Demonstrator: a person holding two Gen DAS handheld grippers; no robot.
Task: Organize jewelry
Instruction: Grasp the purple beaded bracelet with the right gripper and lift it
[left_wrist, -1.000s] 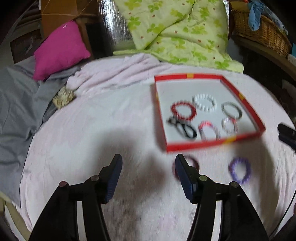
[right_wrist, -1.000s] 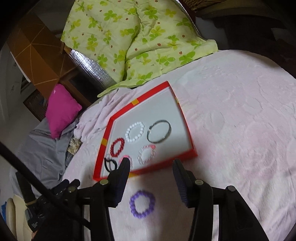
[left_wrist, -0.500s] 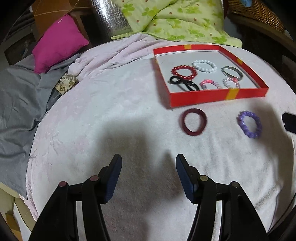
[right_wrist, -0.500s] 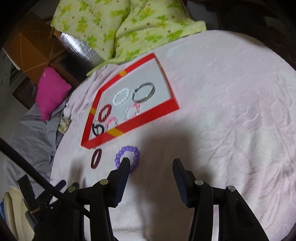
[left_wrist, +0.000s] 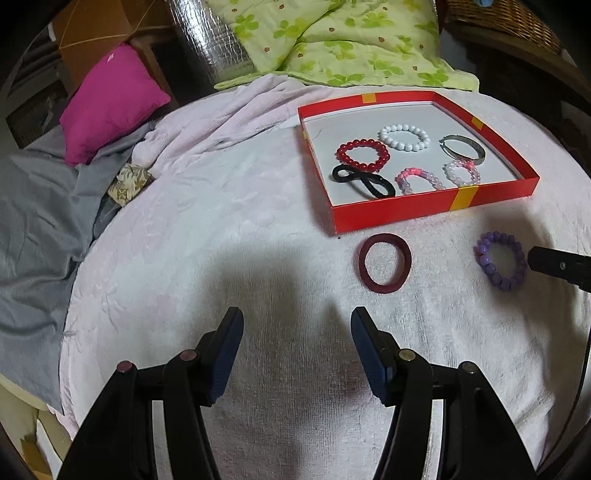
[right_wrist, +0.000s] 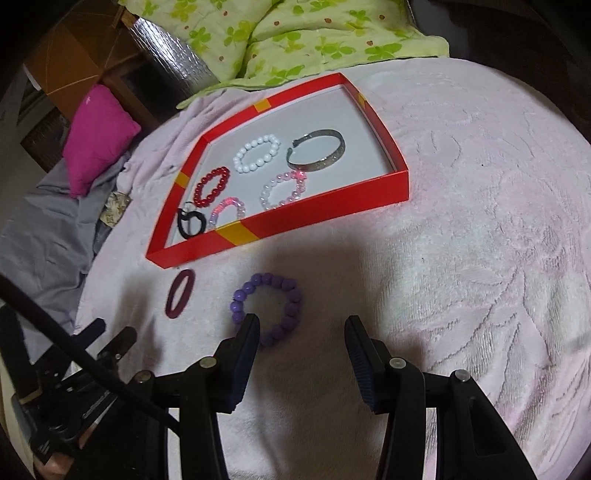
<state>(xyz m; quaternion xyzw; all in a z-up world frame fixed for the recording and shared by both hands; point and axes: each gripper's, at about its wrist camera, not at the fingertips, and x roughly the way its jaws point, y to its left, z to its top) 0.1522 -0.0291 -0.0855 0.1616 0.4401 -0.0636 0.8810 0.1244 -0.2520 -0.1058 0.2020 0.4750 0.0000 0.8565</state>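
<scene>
A red tray (left_wrist: 432, 212) (right_wrist: 332, 210) on the pink blanket holds several bracelets: red beads (left_wrist: 363, 155), white beads (left_wrist: 404, 137), a silver bangle (left_wrist: 464, 147), two pink ones, and a black hair tie (left_wrist: 364, 181). In front of the tray lie a maroon ring band (left_wrist: 385, 263) (right_wrist: 180, 293) and a purple bead bracelet (left_wrist: 501, 265) (right_wrist: 267, 308). My left gripper (left_wrist: 297, 332) is open and empty, short of the maroon band. My right gripper (right_wrist: 301, 338) is open and empty, its left finger touching or just over the purple bracelet's near edge.
A green floral quilt (left_wrist: 332, 40) and a silver roll (left_wrist: 210, 40) lie behind the tray. A magenta pillow (left_wrist: 110, 99) and grey sheet (left_wrist: 37, 206) are at the left. A wicker basket (left_wrist: 509, 22) stands at the back right.
Both grippers pulled back from the tray and lowered; the maroon band and purple bracelet came into full view. The right gripper now sits at the purple bracelet.
</scene>
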